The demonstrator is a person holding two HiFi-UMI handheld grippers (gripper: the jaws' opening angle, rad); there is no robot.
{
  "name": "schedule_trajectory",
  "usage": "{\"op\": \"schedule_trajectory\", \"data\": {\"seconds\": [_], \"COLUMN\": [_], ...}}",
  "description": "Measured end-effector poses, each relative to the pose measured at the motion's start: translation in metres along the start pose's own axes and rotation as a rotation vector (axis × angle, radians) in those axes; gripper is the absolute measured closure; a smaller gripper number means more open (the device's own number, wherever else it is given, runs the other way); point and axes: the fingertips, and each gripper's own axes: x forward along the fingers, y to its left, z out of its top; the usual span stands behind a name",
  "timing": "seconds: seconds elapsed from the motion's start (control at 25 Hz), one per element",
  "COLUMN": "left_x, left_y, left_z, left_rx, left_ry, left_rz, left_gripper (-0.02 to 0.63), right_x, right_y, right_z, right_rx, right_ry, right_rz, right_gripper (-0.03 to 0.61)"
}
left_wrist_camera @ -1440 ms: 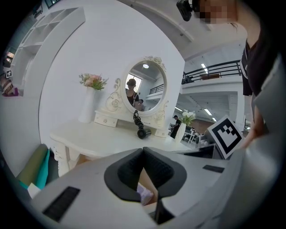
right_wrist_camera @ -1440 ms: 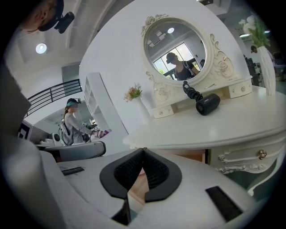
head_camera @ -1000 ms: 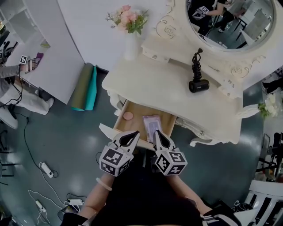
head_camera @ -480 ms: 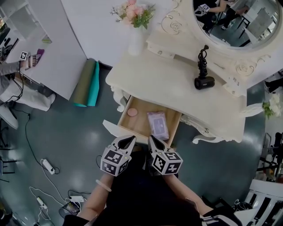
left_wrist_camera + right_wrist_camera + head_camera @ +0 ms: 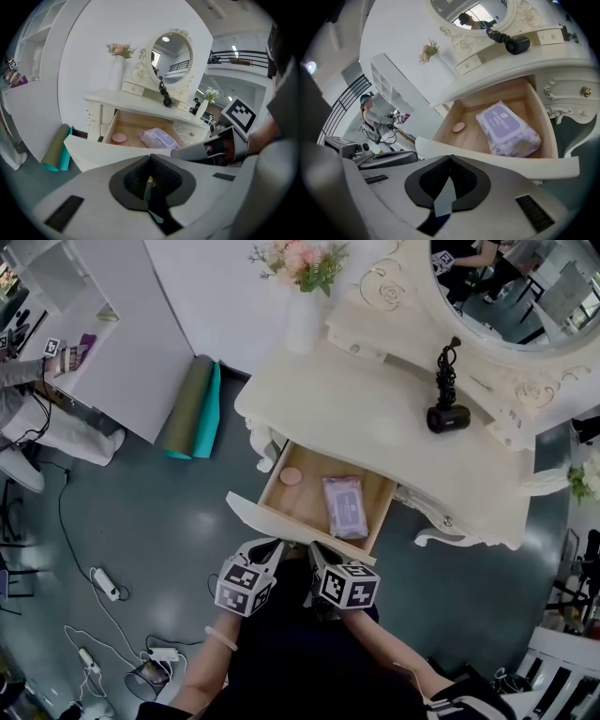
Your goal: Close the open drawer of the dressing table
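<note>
Status: not closed yet. The drawer (image 5: 281, 529) sits pulled well out from under the front edge of the table (image 5: 375, 418), with its whole interior exposed. Inside are a purple wipes pack (image 5: 344, 506) in the right half and a small pink disc (image 5: 291, 476) near the back left corner. The pack looks bulky. I judge it sits below the drawer walls, but can't confirm it clears the table's underside. The left tongs (image 5: 272, 546) and right tongs (image 5: 317, 547) are side by side at the outer face of the drawer front, about its middle, tips pointed toward the table. Both are clenched and empty: each gripper view shows the jaws met with nothing between them and the white front panel just beyond the tips. I can't tell whether the tips touch the panel or sit just off it, since the head view only shows them overlapping its near edge. My read: approach done, push not done, full stroke remaining. What's left is to press the clenched tips on the panel and drive it straight in until the front is flush under the table's front edge. The tongs are close together near the centre, so the drawer should run in without skewing.
</note>
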Motion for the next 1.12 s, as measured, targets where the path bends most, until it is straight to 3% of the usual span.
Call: {"op": "schedule_trajectory", "data": {"seconds": [0.32,1.12], "left_x": [0.007,0.015], "left_y": [0.004,-0.002], "left_z": [-0.021,-0.014], "left_rx": [-0.005,-0.024], "left_ry": [0.057,0.018], "left_rz": [0.006,0.016], "left_gripper": [0.594,0.594], "right_x": [0.008,0.013], "right_y": [0.0,-0.02], "right_z": [-0.018,-0.005], "right_rx": [0.018,0.016], "right_ry": [0.062,0.045], "right_rz": [0.015,-0.032], "right_gripper": [0.552,0.552]}}
